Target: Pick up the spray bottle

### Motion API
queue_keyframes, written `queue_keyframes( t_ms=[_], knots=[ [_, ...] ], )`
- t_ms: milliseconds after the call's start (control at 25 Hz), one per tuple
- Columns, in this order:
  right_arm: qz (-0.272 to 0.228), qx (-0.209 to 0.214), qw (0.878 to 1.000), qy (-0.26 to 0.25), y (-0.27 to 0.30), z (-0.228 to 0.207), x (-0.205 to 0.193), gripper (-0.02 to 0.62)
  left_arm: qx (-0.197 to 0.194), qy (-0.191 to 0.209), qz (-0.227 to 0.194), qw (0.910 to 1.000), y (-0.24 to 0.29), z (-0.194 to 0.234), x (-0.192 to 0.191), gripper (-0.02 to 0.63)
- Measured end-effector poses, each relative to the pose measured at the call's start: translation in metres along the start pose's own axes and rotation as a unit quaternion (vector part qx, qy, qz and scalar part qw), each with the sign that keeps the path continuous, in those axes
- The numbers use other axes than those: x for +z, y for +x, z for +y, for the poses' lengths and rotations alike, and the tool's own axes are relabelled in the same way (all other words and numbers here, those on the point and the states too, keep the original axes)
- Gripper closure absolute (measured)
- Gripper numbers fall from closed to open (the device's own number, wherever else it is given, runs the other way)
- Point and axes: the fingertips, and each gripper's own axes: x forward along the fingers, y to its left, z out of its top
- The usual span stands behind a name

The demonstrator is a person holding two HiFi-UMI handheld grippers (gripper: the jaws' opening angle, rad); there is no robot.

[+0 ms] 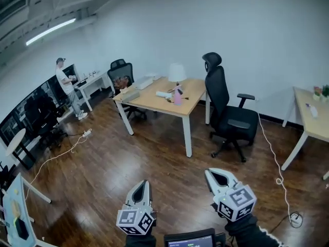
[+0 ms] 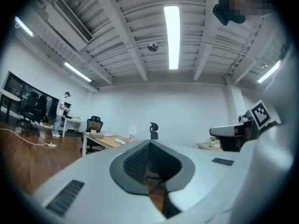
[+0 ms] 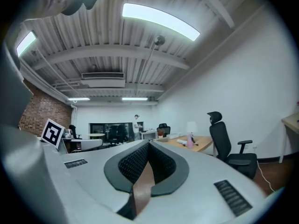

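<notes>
1. Nearest, low in the head view: left gripper (image 1: pixel 145 183) and right gripper (image 1: pixel 208 172), side by side over the wood floor (image 1: pixel 154 163), well apart from the counter (image 1: pixel 154 103). Jaws of each pressed together at the tips, pinching nothing.
2. Farther off: spray bottle (image 1: pixel 178 95), pink, upright on the counter. Near the edge that faces the tall black chair (image 1: pixel 226 109), just in front of the white lamp (image 1: pixel 177 72).
3. Probably light to lift: small plastic body, stiff enough to pinch but likely to give under a hard squeeze. Smooth, so perhaps slippery. Fill level too small to tell.
4. Best taken round the middle of the body or just under the spray head. Needs the jaws spread first, then brought in level from the chair-side edge, clear of the lamp.
5. Only in the head view: both grippers at once, and the bottle's place on the counter from above.
6. Only in the right gripper view: the bottle in side profile beyond the closed jaws, and a brick wall (image 3: pixel 42 113) far to the left.
7. Only in the left gripper view: the right gripper alongside, seen from the side. Bottle there a mere speck.
8. Farthest: a person (image 1: pixel 67 84) standing at another desk by the far wall.
</notes>
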Motion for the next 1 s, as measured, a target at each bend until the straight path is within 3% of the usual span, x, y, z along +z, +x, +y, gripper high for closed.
queue_keyframes(
  t_ms=[200,440,760,1000],
  knots=[
    [-0.015,-0.088,0.996,0.018,-0.029,-0.190,0.011,0.594,-0.076,0.003,0.016,0.9970,0.162,-0.116,-0.013,0.600],
    [-0.026,-0.182,0.983,0.025,-0.056,-0.377,0.018,0.594,-0.175,0.014,0.041,0.9837,0.340,-0.233,-0.043,0.600],
    [-0.015,-0.279,0.960,0.008,-0.045,-0.599,0.044,0.594,-0.289,0.000,0.056,0.9558,0.576,-0.360,-0.060,0.600],
    [-0.029,-0.350,0.936,0.003,-0.074,-0.746,0.069,0.594,-0.366,0.000,0.062,0.9285,0.706,-0.478,-0.075,0.600]
  ],
)
